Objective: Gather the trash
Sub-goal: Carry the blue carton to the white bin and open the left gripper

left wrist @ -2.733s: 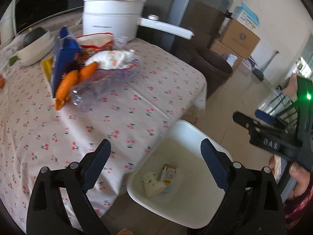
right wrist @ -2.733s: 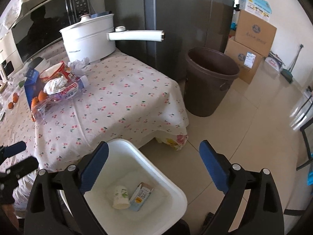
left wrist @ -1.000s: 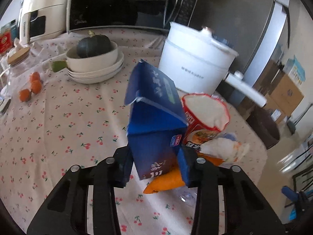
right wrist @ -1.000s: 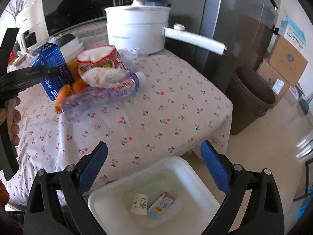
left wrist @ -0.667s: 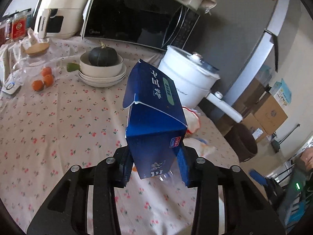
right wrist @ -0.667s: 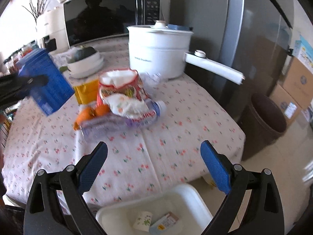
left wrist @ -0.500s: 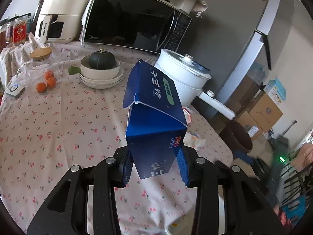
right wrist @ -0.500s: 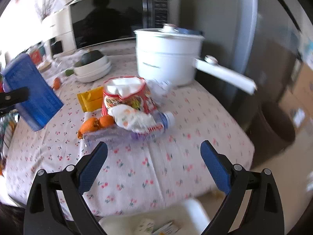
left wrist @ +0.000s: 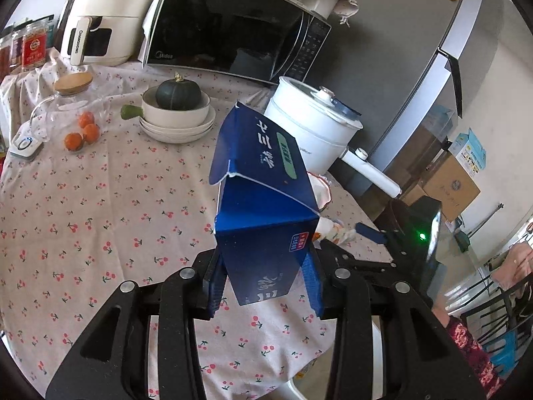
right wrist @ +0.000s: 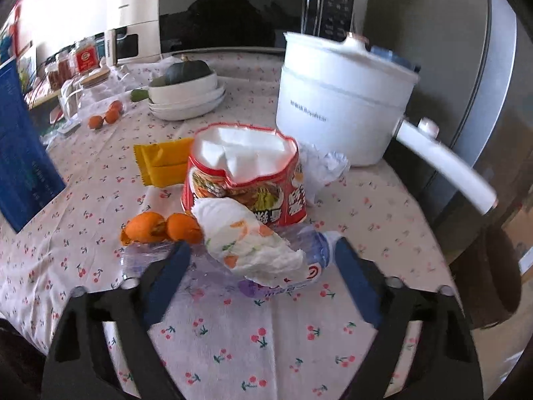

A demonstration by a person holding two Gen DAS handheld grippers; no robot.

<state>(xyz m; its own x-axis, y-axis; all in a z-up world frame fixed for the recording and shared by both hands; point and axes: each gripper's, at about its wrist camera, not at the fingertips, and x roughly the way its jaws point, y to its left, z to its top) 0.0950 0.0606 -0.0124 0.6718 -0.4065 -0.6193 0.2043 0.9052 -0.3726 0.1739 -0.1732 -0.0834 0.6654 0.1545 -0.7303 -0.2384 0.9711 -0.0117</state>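
My left gripper is shut on a blue carton and holds it above the cherry-print table; the carton also shows at the left edge of the right wrist view. My right gripper is open, its fingers on either side of a crumpled white wrapper that lies on a flattened clear plastic bottle. Behind them are a red instant-noodle cup, orange peel, a yellow wrapper and a crumpled tissue. The right gripper also shows in the left wrist view.
A white electric pot with a long handle stands at the back right. Stacked bowls with a green squash, small oranges, a glass jar, a microwave and an air fryer are behind. A brown bin stands beside the table.
My left gripper has lifted the blue carton off the table and drawn back. My right gripper has moved forward over the table, from above the white bin to the wrapper and bottle.
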